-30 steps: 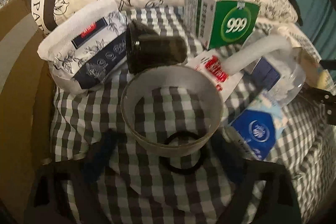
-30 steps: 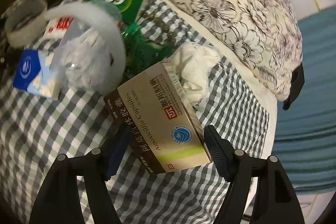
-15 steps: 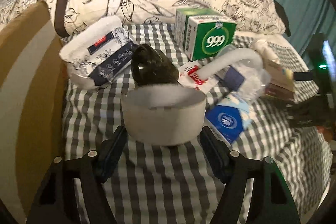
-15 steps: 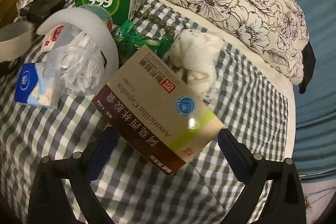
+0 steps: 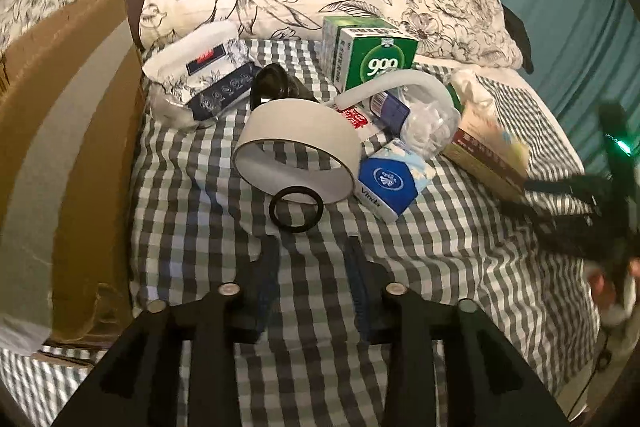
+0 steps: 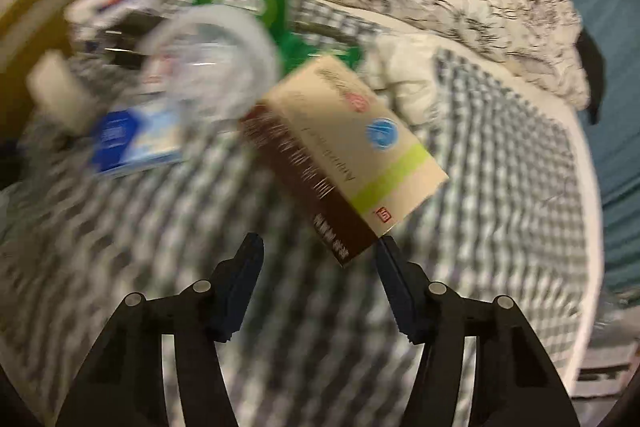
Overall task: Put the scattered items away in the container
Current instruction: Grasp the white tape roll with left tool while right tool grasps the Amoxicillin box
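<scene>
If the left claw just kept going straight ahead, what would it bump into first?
Most likely the black ring lying on the checked sheet, just ahead of the left claw. Right behind it sits the white tape roll. Depth is hard to judge here.

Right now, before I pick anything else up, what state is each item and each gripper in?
Left gripper: open, empty, above the checked sheet.
Right gripper: open, nothing clamped.
Tape roll: tilted, leaning on the pile.
Black ring: flat on the sheet, at the roll's front edge.
Green box: upright, closed.
Tan medicine box: closed, tilted, near corner by the right finger.
Blue tissue pack: lying on the sheet.
Cardboard box: beside the bed; inside hidden.
</scene>
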A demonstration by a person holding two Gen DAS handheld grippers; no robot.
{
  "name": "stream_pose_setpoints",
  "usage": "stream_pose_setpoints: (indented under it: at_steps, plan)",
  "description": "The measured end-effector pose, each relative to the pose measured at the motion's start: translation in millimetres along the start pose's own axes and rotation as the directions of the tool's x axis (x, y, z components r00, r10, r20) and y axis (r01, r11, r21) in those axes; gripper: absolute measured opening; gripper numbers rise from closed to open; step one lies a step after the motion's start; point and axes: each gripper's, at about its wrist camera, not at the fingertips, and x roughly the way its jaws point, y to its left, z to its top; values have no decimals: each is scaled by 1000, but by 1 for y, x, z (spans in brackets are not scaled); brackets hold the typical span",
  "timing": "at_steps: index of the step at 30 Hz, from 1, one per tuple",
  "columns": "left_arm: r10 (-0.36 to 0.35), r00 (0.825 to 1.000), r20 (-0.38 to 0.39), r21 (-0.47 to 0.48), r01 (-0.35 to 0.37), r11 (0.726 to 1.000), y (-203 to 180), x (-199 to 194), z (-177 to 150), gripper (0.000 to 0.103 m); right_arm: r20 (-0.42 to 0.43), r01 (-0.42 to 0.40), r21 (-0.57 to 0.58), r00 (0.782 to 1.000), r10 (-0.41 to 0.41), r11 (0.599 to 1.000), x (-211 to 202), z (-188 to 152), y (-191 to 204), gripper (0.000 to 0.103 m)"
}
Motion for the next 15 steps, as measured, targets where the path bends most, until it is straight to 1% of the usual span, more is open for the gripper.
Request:
stream_pose_setpoints:
  at_steps: [1, 2, 4, 5, 6, 8, 11, 13, 15]
  plan:
    - [-7, 1000, 8, -16, 7, 1000, 1, 0, 1, 56, 13, -42, 14, 999, 42, 999, -5, -4, -1, 65]
    - [-20, 1000, 14, -34, 20, 999, 1, 0, 2, 59, 28, -65, 34, 998, 64, 997, -8, -6, -3, 67]
    - [-60, 998, 25, -65, 61, 996, 0, 0, 5, 63, 71, -102, 102, 993, 95, 990, -16, -11, -14, 79]
    - [-72, 997, 35, -72, 75, 995, -3, 1, 7, 66, 88, -124, 140, 990, 113, 982, -18, -12, -21, 82]
    - [-80, 996, 46, -74, 83, 994, -6, 3, 11, 66, 93, -151, 181, 986, 136, 972, -17, -12, -29, 84]
    - [-85, 995, 57, -72, 89, 993, -14, 7, 18, 66, 100, -205, 275, 978, 184, 939, -12, -14, -45, 84]
    - [-74, 994, 75, -70, 80, 994, -23, 20, 32, 66, 127, -247, 369, 968, 215, 896, -5, -18, -61, 84]
    - [-51, 996, 75, -64, 55, 996, -26, 32, 39, 66, 141, -249, 383, 968, 210, 890, -3, -18, -65, 84]
    - [-31, 998, 49, -76, 35, 996, -24, 48, 46, 65, 168, -258, 365, 963, 209, 894, -5, -13, -65, 85]
